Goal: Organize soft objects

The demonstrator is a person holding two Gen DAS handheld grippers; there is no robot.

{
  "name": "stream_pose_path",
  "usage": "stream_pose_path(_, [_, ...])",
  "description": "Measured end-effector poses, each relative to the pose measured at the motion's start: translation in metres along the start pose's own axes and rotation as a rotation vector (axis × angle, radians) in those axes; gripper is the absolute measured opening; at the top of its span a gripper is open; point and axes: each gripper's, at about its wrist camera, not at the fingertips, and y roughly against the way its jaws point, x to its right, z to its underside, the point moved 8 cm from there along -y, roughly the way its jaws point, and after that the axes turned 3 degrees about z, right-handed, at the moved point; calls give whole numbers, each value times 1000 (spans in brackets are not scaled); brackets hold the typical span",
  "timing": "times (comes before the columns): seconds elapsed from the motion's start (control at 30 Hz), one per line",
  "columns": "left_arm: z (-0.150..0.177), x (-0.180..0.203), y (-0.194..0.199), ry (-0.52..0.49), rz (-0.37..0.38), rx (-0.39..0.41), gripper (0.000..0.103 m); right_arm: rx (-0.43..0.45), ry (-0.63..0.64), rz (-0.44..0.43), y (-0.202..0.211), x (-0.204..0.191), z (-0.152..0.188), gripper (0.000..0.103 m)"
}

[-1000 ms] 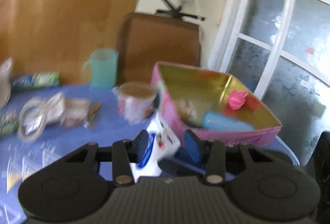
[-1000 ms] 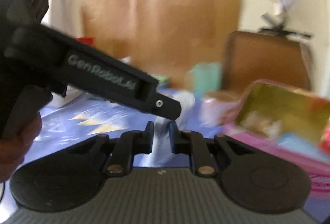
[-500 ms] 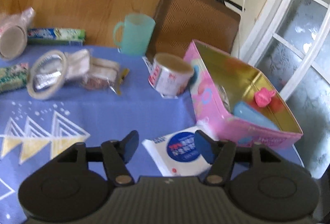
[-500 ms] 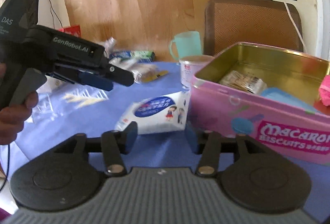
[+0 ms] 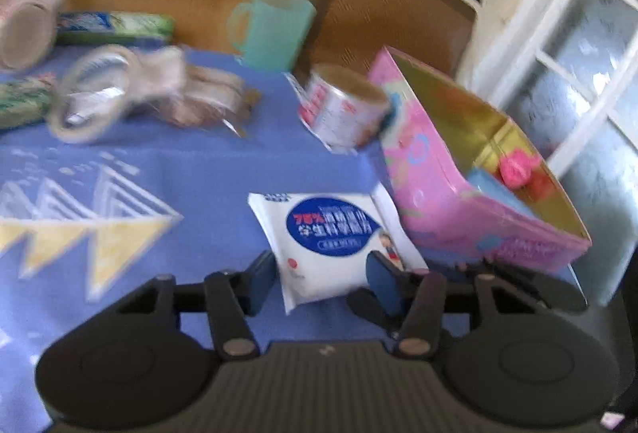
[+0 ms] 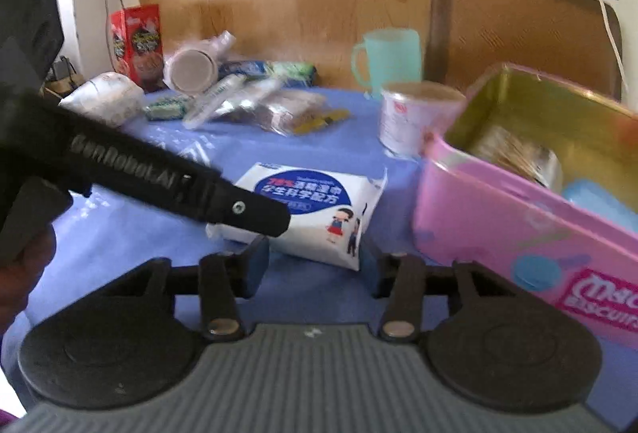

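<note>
Wipes pack (image 5: 335,237) flat on bench (image 5: 199,174), lower centre of frame, beside pink tin (image 5: 434,201). Left gripper (image 5: 323,279) jaws closing astride pack's near end, not yet pinching. Looks light, squashy, slick film; grip mid-body, not crimped seam.

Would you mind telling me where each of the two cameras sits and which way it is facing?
Left wrist: on the left gripper, looking down across the blue tablecloth at the white wipes pack between its closing fingers, not yet pinched.
Right wrist: on the right gripper, also closing around the pack; the left gripper and a hand show.
Both share the pack, pink tin and mint cup.
</note>
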Motion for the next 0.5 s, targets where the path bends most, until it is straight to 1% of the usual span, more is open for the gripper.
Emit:
stream_pose_path(0.07, [-10,7,16,-17,11,45,50,38,-20,-9,9,1,-6,41])
stream_pose_path(0.13, [-22,24,28,-60,29,86,50,98,-11,27,22,3,-17,40])
stream_pose_path(0.17, [-29,39,32,-99,65,97,45,130,-11,38,30,6,-23,39])
stream_pose_path(0.2, [-33,56,32,-128,111,89,41,160,-23,28,39,10,-28,26])
stream_pose_path(0.23, [-37,75,30,-162,133,83,41,185,-39,28,47,15,-33,23])
stream_pose_path(0.27, [-41,92,27,-206,134,87,41,216,-42,64,56,22,-37,24])
stream_pose_path(0.33, [-48,124,18,-301,148,93,41,261,-24,164,70,37,-40,24])
stream_pose_path(0.37, [-53,137,14,-331,150,101,41,271,-36,185,77,47,-39,25])
stream_pose_path(0.4, [-58,143,14,-338,152,118,42,273,-60,177,82,55,-36,26])
stream_pose_path(0.43, [-64,146,16,-333,151,141,46,271,-96,150,89,64,-33,26])
stream_pose_path(0.5, [-76,134,23,-302,123,181,49,240,-132,90,95,73,-24,27])
